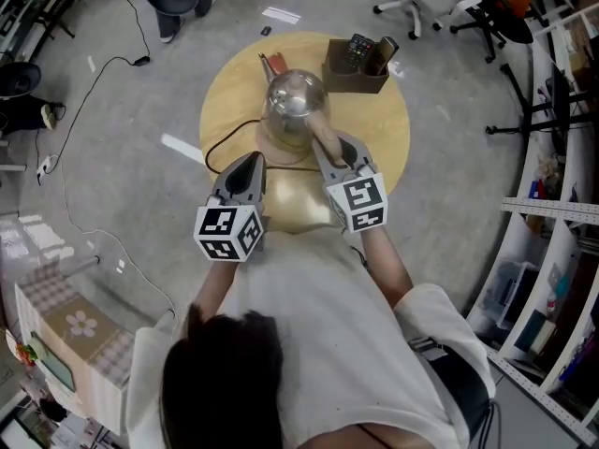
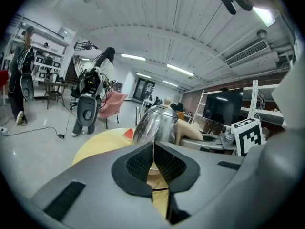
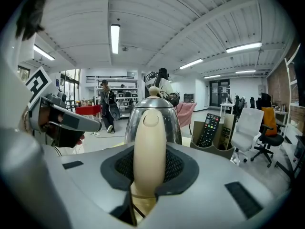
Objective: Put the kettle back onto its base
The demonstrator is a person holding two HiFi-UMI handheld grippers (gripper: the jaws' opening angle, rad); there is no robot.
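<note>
— Where do we have the kettle [image 1: 295, 101]?

— Near the middle of the round table [image 1: 379, 129], steel body upright. A pale base [image 1: 279, 144] shows just under it on our side; we cannot tell whether the kettle sits fully on it.

— And our grip?

— Our right gripper [image 1: 335, 154] is clamped on the kettle's beige handle [image 3: 149, 147]. The right gripper view shows the handle filling the gap, a black pad [image 3: 177, 166] pressed against each side. The head view only hints at that, since the gripper body covers the contact.

— The left gripper [image 1: 249, 165]?

— Left of the kettle and nearer us, apart from it. Its own view shows the jaws meeting with nothing between them, and the kettle straight ahead beyond the tips.

— What does the head view add?

— A black cable [image 1: 225, 143] looping left of the kettle towards the base, and a small red thing [image 1: 272, 65] just behind the kettle. Neither gripper view shows the cable's run.

— Anything else close?

— A brown box [image 1: 356, 75] holding a remote [image 3: 208, 130] stands behind and right of the kettle, near the far rim.

— Room to move?

— Right of the kettle the tabletop is bare out to the rim. Behind the kettle the rim is close. Beyond it lies open floor, with an office chair [image 3: 248, 128] farther off to the right.
</note>
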